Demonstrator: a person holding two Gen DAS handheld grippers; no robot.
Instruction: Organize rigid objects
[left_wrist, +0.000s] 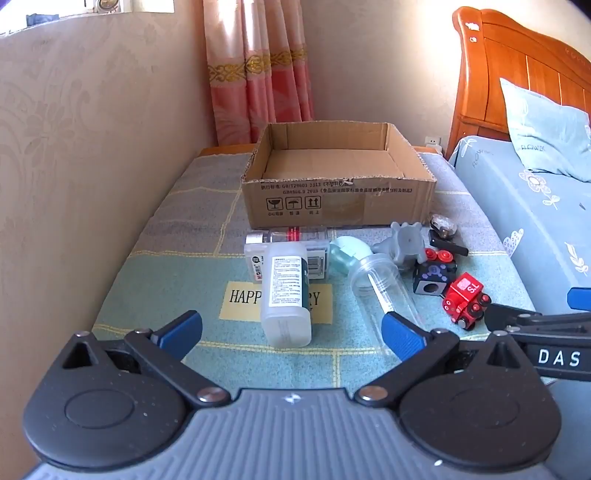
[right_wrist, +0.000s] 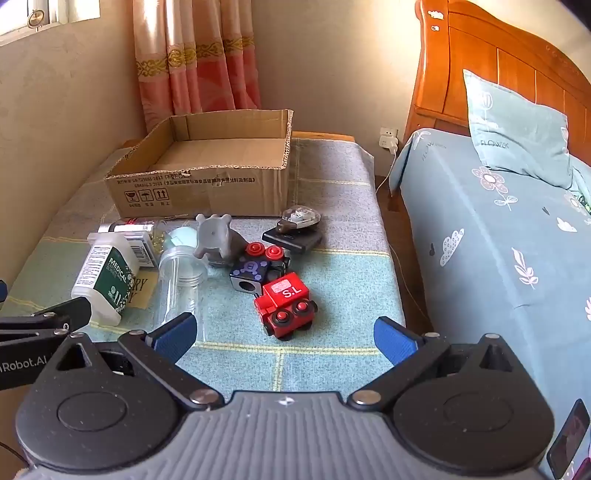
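Observation:
An empty cardboard box (left_wrist: 338, 177) (right_wrist: 207, 166) stands at the back of a cloth-covered table. In front of it lie a white medical bottle (left_wrist: 286, 295) (right_wrist: 105, 277), a clear plastic tube (left_wrist: 384, 291) (right_wrist: 181, 284), a red toy train (left_wrist: 465, 301) (right_wrist: 286, 304), a dark blue block toy (left_wrist: 432, 275) (right_wrist: 255, 271), a grey plastic toy (left_wrist: 404, 242) (right_wrist: 218, 236) and a black flat case (right_wrist: 291, 238). My left gripper (left_wrist: 291, 332) is open just short of the white bottle. My right gripper (right_wrist: 284, 338) is open just short of the red train.
A wall runs along the table's left side (left_wrist: 74, 184). A bed with blue floral bedding (right_wrist: 498, 229) and a wooden headboard (right_wrist: 491, 66) stands to the right across a narrow gap. A pink curtain (left_wrist: 258, 66) hangs behind the box. A wall socket with cable (right_wrist: 389, 142) is behind.

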